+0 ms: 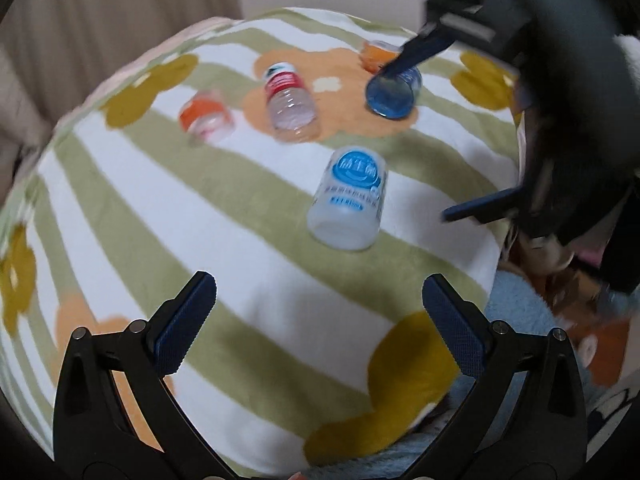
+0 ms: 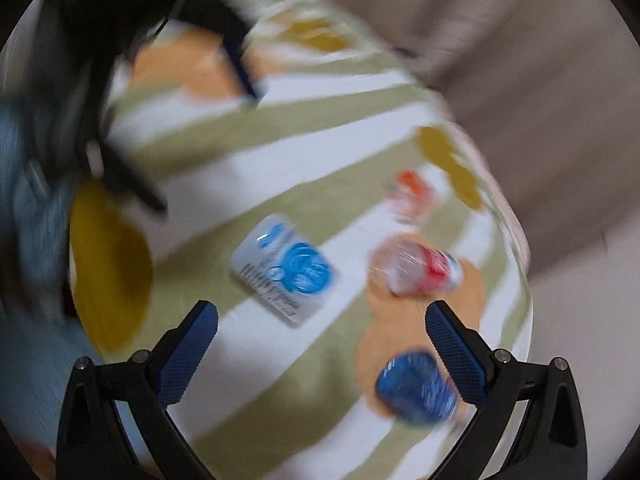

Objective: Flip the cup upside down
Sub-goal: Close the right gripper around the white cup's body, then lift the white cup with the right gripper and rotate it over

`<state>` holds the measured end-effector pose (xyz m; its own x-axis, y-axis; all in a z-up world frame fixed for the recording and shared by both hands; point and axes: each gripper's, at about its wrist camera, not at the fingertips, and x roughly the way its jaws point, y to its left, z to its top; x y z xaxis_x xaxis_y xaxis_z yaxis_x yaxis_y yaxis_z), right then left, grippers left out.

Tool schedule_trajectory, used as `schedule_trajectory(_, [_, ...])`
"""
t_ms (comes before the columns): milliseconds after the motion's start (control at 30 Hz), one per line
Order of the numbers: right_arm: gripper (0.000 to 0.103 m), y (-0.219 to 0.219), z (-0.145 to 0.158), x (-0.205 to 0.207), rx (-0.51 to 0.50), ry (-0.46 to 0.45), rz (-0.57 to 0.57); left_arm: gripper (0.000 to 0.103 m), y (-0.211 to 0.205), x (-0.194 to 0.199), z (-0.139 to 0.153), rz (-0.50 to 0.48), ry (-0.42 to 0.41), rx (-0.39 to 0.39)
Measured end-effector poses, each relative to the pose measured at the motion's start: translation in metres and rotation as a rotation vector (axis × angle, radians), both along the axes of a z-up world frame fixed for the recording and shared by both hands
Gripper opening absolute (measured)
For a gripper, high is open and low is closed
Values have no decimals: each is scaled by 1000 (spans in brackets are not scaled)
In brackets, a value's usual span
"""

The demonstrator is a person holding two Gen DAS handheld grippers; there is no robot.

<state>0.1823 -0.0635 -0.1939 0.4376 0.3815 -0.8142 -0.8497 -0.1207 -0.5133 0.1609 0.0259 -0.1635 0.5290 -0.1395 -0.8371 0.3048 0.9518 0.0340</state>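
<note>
So the biggest thing here is the blanket (image 1: 224,216), a fluffy one with white and green stripes and big orange and mustard flowers, and everything sits on top of it. Behind it there's a beige curtain (image 1: 120,4) hanging at the back.

Next up, the left gripper (image 1: 319,295) hangs low over the near part of the blanket, fingers spread wide with nothing between them. The right gripper (image 2: 322,322) is spread wide too, also holding nothing. From the left wrist view it comes in from the upper right, and one of its blue fingertips (image 1: 404,62) is right at the rim of the blue cup (image 1: 394,90), though I can't tell if it's actually touching.

The right wrist view is badly smeared, so take the details there with a grain of salt.

Objects now. A white plastic cup (image 1: 348,200) with a blue round logo lies tipped near the middle of the blanket, well apart from the others. Farther back, a clear plastic bottle (image 1: 290,100) with a red label lies on its side on the orange flower. The blue cup, the translucent one, is on its side at the edge of that same orange flower, mouth facing the left camera; in the right wrist view it sits just beside the right finger pad (image 2: 456,360).

Then a small clear cup with orange print (image 1: 206,118) lies on its side left of the bottle, and a little orange container (image 1: 376,54) peeks out just behind the blue cup.
</note>
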Motion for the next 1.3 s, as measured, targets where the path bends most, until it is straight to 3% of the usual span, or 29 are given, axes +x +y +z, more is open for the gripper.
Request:
schedule_trajectory(167, [99,32,-34,2,-139,-43,149,103,21,-10,-8,61,2,-33])
schedule_trajectory(267, [85,45,-51,10,-215,-35,176,103,27,-10,-11,78,8,-55])
schedule_trajectory(333, [65,49,-62,14,-283,-17,185,103,30,-11,-12,85,9,-72])
schedule_trajectory(467, [64,58,-56,26,-318,47,145,103,37,-9,-12,90,2,-105])
schedule_trajectory(600, [64,66,-28,51,-292,227,-113,103,44,-12,-9,106,-15,-156])
schedule_trajectory(700, [64,68,-9,87,-248,490,-444,103,51,-12,-9,124,-22,-213])
schedule_trajectory(800, [64,59,-10,115,-185,701,-750,103,55,-13,-11,136,-21,-256])
schedule_trajectory(900, [64,48,-26,137,-176,816,-983,103,56,-16,-11,144,-33,-265])
schedule_trajectory(1100, [64,38,-48,145,-173,868,-1140,103,60,-19,-10,167,-52,-272])
schedule_trajectory(1233, [67,38,-54,135,-186,825,-1121,103,61,-20,-9,168,-60,-281])
schedule_trajectory(1300, [74,43,-51,132,-193,813,-1085,103,61,-21,-9,164,-64,-286])
